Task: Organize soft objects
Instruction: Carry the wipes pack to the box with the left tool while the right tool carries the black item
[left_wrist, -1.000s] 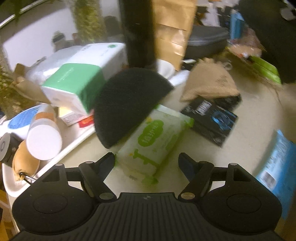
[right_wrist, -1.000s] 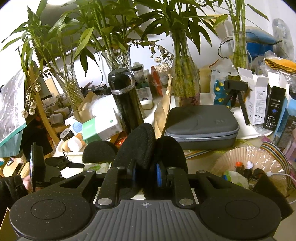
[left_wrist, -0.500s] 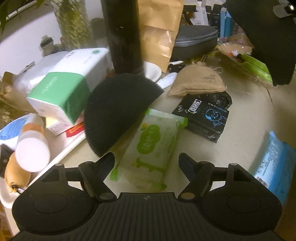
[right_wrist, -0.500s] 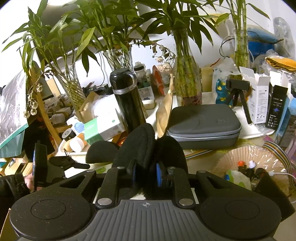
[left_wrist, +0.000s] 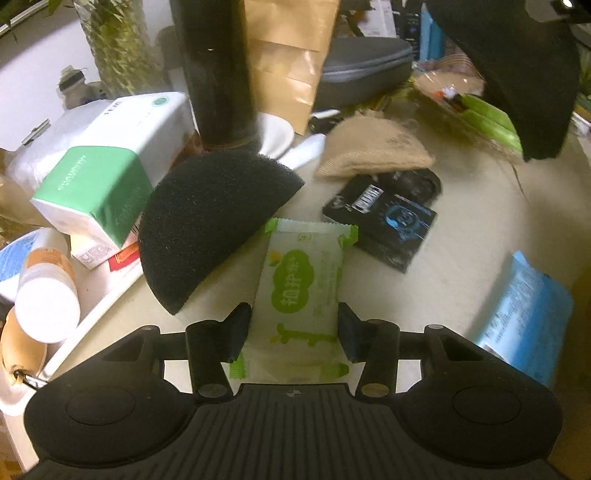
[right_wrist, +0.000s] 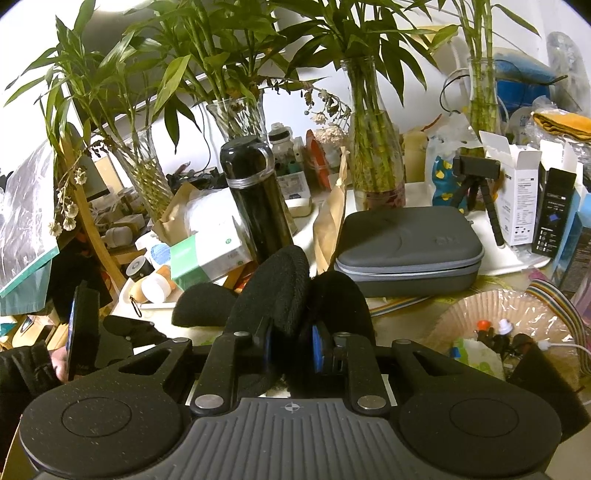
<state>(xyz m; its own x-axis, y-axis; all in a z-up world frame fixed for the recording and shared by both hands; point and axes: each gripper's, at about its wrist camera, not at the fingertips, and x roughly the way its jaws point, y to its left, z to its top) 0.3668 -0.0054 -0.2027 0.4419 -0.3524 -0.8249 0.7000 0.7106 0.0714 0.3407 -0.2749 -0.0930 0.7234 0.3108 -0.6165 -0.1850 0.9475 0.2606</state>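
Clutter is crowding the beige tabletop (left_wrist: 461, 258): bamboo stalks in glass vases (right_wrist: 373, 147), a black flask (right_wrist: 255, 199), a grey zip case (right_wrist: 406, 247) and white boxes with print too small to read. I am holding my left gripper (left_wrist: 293, 325) low over a green-and-white wipes pack (left_wrist: 301, 291), its fingers apart on either side of the pack, very near its edges but not clearly pressing. Green characters are showing on the pack's label, though I cannot read them. A black foam half-disc (left_wrist: 210, 225) is lying just left of the pack, leaning against a green-and-white tissue pack (left_wrist: 96, 188) whose lettering is blurred. A burlap pouch (left_wrist: 373, 151) and a black sachet with a blue printed figure (left_wrist: 388, 218) are sitting further back. My right gripper (right_wrist: 290, 347) is clamping a folded black foam pad (right_wrist: 295, 295), raised above the table.
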